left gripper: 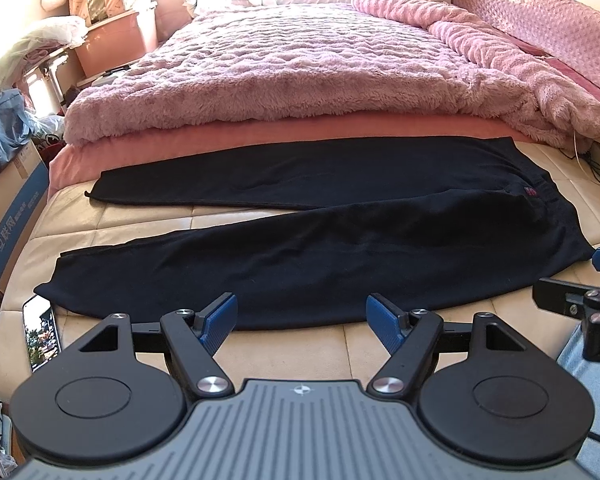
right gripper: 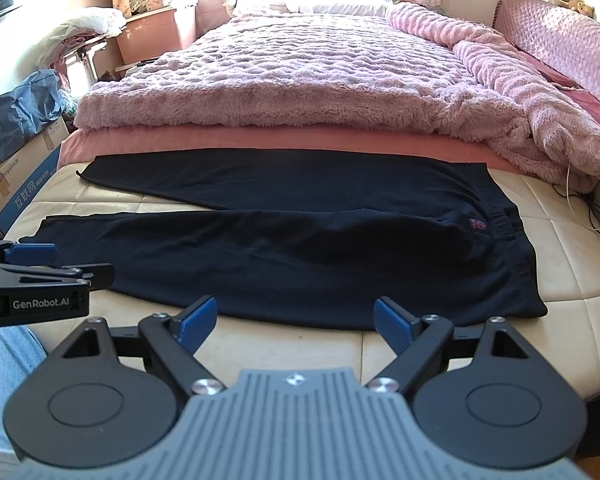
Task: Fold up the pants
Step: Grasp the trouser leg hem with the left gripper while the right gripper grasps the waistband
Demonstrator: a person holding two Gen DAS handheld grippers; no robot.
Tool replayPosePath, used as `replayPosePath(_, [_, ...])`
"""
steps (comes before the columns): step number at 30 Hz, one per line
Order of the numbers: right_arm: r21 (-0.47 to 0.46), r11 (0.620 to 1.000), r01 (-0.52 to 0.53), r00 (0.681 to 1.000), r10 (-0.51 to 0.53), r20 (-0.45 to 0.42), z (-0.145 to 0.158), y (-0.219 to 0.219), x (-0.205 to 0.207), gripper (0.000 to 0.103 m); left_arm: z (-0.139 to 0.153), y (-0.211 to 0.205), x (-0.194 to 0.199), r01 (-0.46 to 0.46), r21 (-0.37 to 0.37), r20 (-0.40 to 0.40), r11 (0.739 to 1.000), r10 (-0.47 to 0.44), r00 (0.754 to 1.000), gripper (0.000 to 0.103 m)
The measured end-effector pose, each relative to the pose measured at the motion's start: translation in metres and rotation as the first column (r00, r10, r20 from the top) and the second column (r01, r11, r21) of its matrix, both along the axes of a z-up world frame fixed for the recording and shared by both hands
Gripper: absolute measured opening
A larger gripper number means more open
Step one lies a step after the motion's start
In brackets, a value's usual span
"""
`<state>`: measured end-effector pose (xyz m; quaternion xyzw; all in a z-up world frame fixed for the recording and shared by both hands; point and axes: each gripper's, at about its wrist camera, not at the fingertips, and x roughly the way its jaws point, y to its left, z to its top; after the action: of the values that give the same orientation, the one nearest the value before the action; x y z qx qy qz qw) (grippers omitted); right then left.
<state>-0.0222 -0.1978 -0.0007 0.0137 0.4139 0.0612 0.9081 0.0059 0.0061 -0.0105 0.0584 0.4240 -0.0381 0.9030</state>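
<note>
Dark pants [left gripper: 300,240] lie flat across the cream mattress [left gripper: 260,344] at the foot of a bed, legs splayed toward the left, waistband to the right, below a fluffy pink blanket [left gripper: 284,72]. I hold my left hand-held gripper [left gripper: 302,322] and right hand-held gripper [right gripper: 296,322] just short of the near hem, both released with blue pads spread wide and grasping nothing. A phone [left gripper: 40,332] lies beside the near leg's cuff.
</note>
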Motion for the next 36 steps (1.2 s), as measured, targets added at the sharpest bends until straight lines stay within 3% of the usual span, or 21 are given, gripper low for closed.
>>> replayPosePath(4, [-0.002, 1.000, 0.001, 0.999, -0.001, 0.043, 0.002, -0.009, 0.001, 0.082, 0.002, 0.001, 0.003, 0.037, 0.019, 0.036, 0.999, -0.038, 0.999, 0.081])
replayPosePath(7, [-0.048, 0.999, -0.014, 0.989, 0.020, 0.144, 0.005, -0.020, -0.001, 0.082, 0.000, 0.005, 0.011, 0.092, 0.050, 0.073, 0.994, -0.096, 0.993, 0.075])
replayPosePath(10, [-0.094, 0.995, -0.029, 0.968, 0.052, 0.246, 0.002, -0.042, 0.003, 0.082, -0.008, 0.012, 0.024, 0.182, 0.095, 0.092, 0.979, -0.190, 0.977, 0.063])
replayPosePath(12, [-0.113, 0.994, -0.015, 0.971, 0.041, 0.237, -0.002, -0.060, 0.013, 0.082, -0.016, 0.018, 0.034, 0.240, 0.132, 0.097, 0.962, -0.254, 0.962, 0.059])
replayPosePath(16, [-0.170, 0.985, -0.014, 0.984, 0.043, 0.172, -0.021, -0.098, 0.041, 0.079, -0.043, 0.027, 0.048, 0.385, 0.251, 0.054, 0.888, -0.410, 0.911, 0.057])
replayPosePath(20, [-0.259, 0.961, -0.095, 0.991, 0.116, 0.064, -0.049, -0.130, 0.064, 0.055, -0.074, 0.037, 0.054, 0.501, 0.355, -0.042, 0.789, -0.522, 0.852, 0.057])
replayPosePath(23, [-0.318, 0.934, -0.161, 0.987, 0.162, -0.024, -0.075, -0.155, 0.078, 0.047, -0.100, 0.050, 0.056, 0.551, 0.418, -0.136, 0.722, -0.550, 0.824, 0.057])
replayPosePath(28, [-0.438, 0.866, -0.243, 0.969, 0.197, -0.149, -0.116, -0.182, 0.095, 0.045, -0.142, 0.070, 0.040, 0.614, 0.565, -0.263, 0.551, -0.585, 0.767, 0.057])
replayPosePath(30, [-0.463, 0.841, -0.279, 0.959, 0.219, -0.181, -0.129, -0.187, 0.099, 0.045, -0.157, 0.077, 0.033, 0.626, 0.610, -0.302, 0.486, -0.588, 0.750, 0.057])
replayPosePath(33, [-0.509, 0.797, -0.326, 0.944, 0.243, -0.225, -0.140, -0.188, 0.104, 0.045, -0.165, 0.088, 0.029, 0.633, 0.636, -0.321, 0.441, -0.594, 0.738, 0.057])
replayPosePath(36, [-0.514, 0.787, -0.341, 0.938, 0.247, -0.243, -0.145, -0.190, 0.103, 0.045, -0.170, 0.097, 0.029, 0.613, 0.686, -0.329, 0.392, -0.585, 0.742, 0.057])
